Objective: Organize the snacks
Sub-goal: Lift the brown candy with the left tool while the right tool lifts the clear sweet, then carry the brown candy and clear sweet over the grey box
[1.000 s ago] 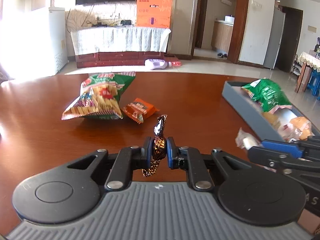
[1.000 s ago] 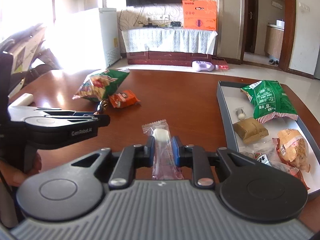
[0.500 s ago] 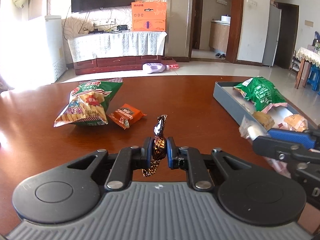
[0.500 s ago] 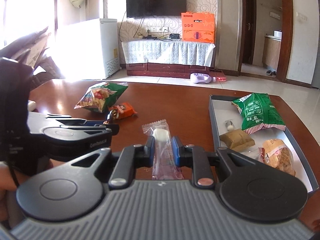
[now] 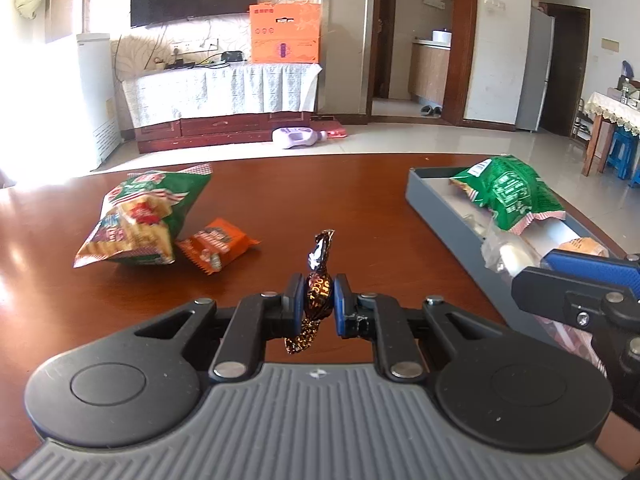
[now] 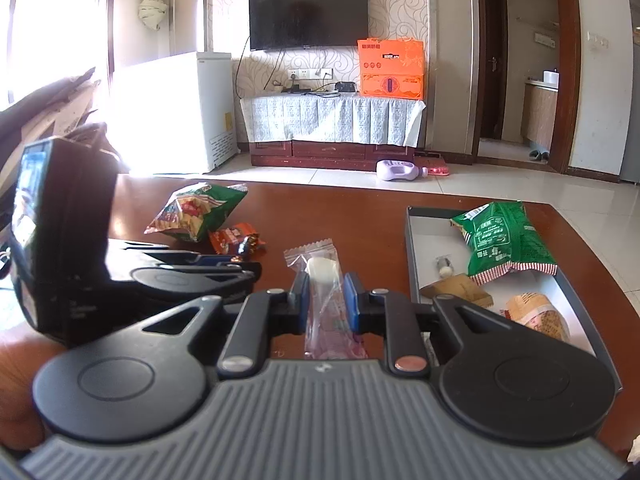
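My left gripper point(image 5: 317, 294) is shut on a brown foil-wrapped candy point(image 5: 318, 276), held upright above the brown table point(image 5: 320, 200). My right gripper point(image 6: 325, 292) is shut on a clear packet with a white sweet point(image 6: 322, 276); the packet also shows in the left wrist view point(image 5: 506, 254) beside the grey tray point(image 5: 432, 208). The tray point(image 6: 412, 256) holds a green bag point(image 6: 500, 240), a brown packet point(image 6: 456, 290), a yellow snack pack point(image 6: 538, 316) and a small wrapped sweet point(image 6: 443, 266). A large green chip bag point(image 5: 140, 216) and an orange packet point(image 5: 216, 244) lie at left.
The left gripper's body point(image 6: 72, 240) fills the left of the right wrist view, close beside the right gripper. A TV cabinet point(image 6: 332, 124), an orange box point(image 6: 390, 68) and a white freezer point(image 6: 176, 112) stand beyond the table's far edge. A purple bottle point(image 6: 400, 170) lies on the floor.
Both grippers have risen and pulled back a little while holding their sweets. The right gripper has moved closer to the tray's near left side. The snacks on the table have not moved.
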The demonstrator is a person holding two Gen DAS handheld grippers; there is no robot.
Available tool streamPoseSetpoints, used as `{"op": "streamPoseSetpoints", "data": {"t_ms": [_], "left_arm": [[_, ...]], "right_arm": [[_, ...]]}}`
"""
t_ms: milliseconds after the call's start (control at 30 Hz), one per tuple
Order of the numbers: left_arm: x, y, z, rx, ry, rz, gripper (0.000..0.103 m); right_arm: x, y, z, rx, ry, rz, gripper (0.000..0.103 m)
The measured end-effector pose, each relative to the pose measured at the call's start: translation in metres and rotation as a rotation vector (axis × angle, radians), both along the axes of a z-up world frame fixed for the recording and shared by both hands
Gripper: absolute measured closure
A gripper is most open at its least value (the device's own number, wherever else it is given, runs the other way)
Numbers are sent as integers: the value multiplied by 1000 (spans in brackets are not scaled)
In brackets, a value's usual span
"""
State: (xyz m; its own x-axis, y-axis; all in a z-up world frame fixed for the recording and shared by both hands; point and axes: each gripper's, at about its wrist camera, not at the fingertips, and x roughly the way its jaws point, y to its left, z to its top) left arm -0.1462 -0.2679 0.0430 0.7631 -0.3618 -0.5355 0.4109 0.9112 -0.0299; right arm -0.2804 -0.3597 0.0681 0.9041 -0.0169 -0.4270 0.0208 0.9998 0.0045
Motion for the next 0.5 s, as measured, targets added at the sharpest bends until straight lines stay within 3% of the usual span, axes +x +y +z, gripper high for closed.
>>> {"op": "streamPoseSetpoints", "data": {"t_ms": [500], "left_arm": [[-2,-26,1,23,-11,-40,85]], "right_arm": [[-5,-16,3,17,-22,-29,81]]}}
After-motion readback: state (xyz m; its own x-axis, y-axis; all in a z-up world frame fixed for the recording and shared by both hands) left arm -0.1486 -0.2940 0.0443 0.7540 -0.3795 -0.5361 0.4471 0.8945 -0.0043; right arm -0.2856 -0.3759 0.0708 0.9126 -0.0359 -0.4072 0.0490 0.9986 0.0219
